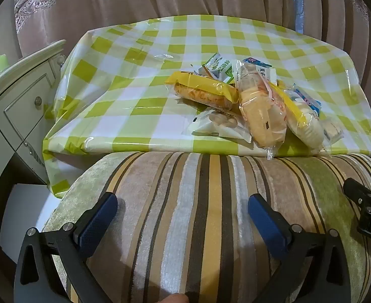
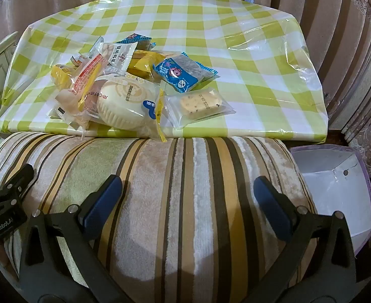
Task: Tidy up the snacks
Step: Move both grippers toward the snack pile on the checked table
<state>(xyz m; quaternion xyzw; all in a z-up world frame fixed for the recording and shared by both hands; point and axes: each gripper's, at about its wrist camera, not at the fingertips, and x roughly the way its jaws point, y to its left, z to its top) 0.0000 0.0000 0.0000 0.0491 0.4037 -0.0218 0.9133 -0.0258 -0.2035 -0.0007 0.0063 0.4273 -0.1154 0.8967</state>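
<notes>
I see the snack pile [image 2: 124, 85] at the upper left of the right wrist frame, on the checked tablecloth [image 2: 248, 58]. The packets look light, crinkly and slippery; I'd pinch a sealed edge. My left gripper [image 1: 182, 207] and right gripper [image 2: 188, 189] both hang released, tilted down over the striped cushion [image 2: 185, 214].

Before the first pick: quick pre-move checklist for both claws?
1. Left claw open, nothing between fingers: ok.
2. Right claw open, empty: ok.
3. Snack pile on checked tablecloth, in view: ok.
4. Cracker packet lies apart at pile's right edge, easy first grab: ok.
5. Snacks overlap, a bun packet hangs over table edge: not ok.
6. White box as destination: cannot tell.
</notes>
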